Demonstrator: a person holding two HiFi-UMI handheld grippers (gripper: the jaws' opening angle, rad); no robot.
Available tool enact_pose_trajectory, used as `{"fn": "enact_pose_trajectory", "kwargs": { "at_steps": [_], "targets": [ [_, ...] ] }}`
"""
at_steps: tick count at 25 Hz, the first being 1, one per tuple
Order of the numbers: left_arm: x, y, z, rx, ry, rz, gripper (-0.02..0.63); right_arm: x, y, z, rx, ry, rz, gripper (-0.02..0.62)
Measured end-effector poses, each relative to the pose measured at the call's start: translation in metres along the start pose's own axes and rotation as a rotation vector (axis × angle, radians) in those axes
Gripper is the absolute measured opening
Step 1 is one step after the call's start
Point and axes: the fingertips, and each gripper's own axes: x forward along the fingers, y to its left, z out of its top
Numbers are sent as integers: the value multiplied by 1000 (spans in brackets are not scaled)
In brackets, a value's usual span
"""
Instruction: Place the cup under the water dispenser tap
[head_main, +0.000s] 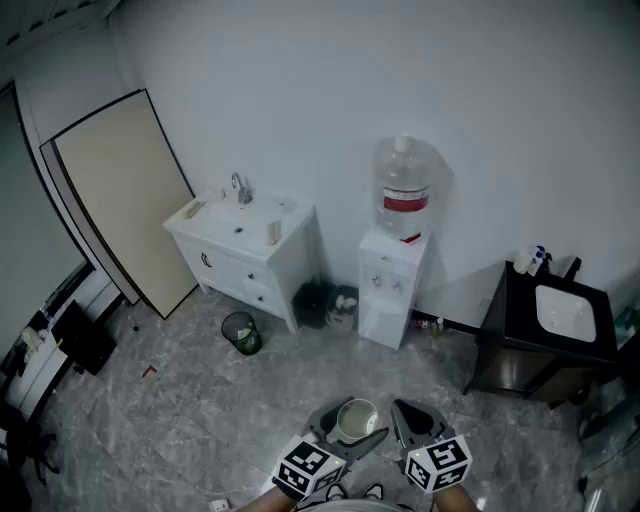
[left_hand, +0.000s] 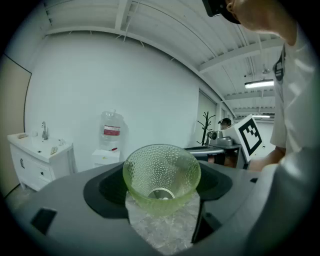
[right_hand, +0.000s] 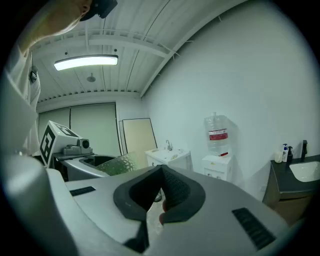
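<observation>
I see a white vanity (head_main: 235, 272) at the wall: a beige board (head_main: 120, 195) leans at its left, a round bin (head_main: 241, 332) stands just before it, a dark washstand (head_main: 510, 365) well to its right.

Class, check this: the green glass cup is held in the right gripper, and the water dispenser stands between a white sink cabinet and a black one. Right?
Not quite. The cup is held in the left gripper, not the right; the left gripper view shows it. The water dispenser does stand between the white sink cabinet and the black sink cabinet.
</observation>
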Motion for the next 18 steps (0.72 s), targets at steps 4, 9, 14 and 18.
{"fn": "enact_pose_trajectory", "kwargs": {
  "at_steps": [4,9,14,18],
  "targets": [
    [11,-10,-2,1,3,2,393,-7,-11,-5,3,8,7,15],
    [18,-21,-3,1,11,11,393,-16,-21,-7,5,11,17,15],
    [21,-30,-6,11,15,18,393,-24,-18,-6,28,-8,67,15],
    [30,-30,-7,38,13,30,393,-33,-30,0,44,-46,64,15]
  ]
}}
